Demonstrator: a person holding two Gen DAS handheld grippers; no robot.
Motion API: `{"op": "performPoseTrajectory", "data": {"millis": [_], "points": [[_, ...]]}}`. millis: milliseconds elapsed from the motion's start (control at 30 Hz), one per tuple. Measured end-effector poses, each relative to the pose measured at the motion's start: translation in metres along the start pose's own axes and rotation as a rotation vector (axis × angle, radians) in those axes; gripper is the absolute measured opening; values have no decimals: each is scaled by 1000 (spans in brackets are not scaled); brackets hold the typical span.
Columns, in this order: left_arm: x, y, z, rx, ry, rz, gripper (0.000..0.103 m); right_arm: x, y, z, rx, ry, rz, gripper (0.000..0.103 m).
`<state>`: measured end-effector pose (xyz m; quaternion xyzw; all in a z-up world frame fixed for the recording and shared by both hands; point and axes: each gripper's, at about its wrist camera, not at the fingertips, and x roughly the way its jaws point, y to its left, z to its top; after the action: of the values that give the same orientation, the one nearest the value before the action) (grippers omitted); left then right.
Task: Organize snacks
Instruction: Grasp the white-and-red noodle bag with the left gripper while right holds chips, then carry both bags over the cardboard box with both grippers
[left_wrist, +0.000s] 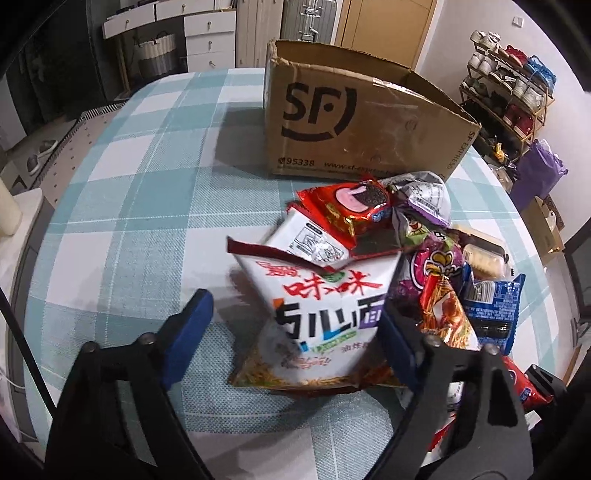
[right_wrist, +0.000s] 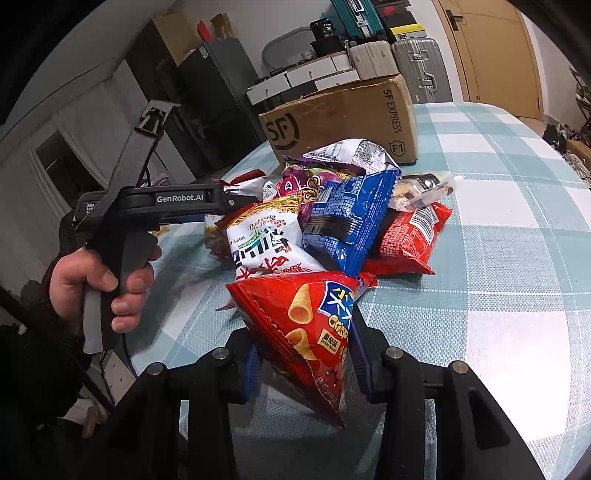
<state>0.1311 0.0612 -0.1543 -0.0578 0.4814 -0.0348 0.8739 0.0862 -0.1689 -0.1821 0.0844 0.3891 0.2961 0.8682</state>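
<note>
Now: two bags in play, cardboard box (left_wrist: 354, 122) waiting at the table's far edge.
Your right gripper (right_wrist: 306, 365) pinches the red corn-snack bag (right_wrist: 306, 332); your left gripper (left_wrist: 295, 332), spread, straddles the white noodle-snack bag (left_wrist: 317, 306) — close, then lift.

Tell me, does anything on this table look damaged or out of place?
The cardboard box has a ragged, torn upper corner. The snack packets lie in a loose heap beside it, not inside.

Background clutter around the checked table, room edges only.
Table wears a teal-and-white checked cloth (left_wrist: 122, 206). Behind it: white drawer units (left_wrist: 208, 40), a silver suitcase (right_wrist: 421, 68), wooden doors (left_wrist: 384, 26). Shoe rack (left_wrist: 506, 96) packed with shoes at right, purple bag (left_wrist: 539, 173) beside it. Dark cabinet (right_wrist: 218, 88) at left in the right wrist view.
</note>
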Motion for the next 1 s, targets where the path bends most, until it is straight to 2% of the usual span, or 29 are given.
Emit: {"op": "performPoseTrajectory", "data": {"millis": [67,100,233,333,533,1000], "points": [[-2,0,-3,-6,6,-24,65,-1,1,-1,-1,0,-2,42],[-2,1,-2,-7,5,-42,47,-1,1,-1,-1,1,-2,42],[0,7,-5,22,-40,-89,39,-1,1,0,-2,1,-8,42],[-8,11,-10,0,-31,-134,38,-2,1,0,-3,1,-10,42],[-19,9,-15,21,-38,-128,38,-5,1,1,11,-9,-12,42],[-60,-2,-29,34,-69,-177,38,-38,10,12,0,-91,-19,42]]}}
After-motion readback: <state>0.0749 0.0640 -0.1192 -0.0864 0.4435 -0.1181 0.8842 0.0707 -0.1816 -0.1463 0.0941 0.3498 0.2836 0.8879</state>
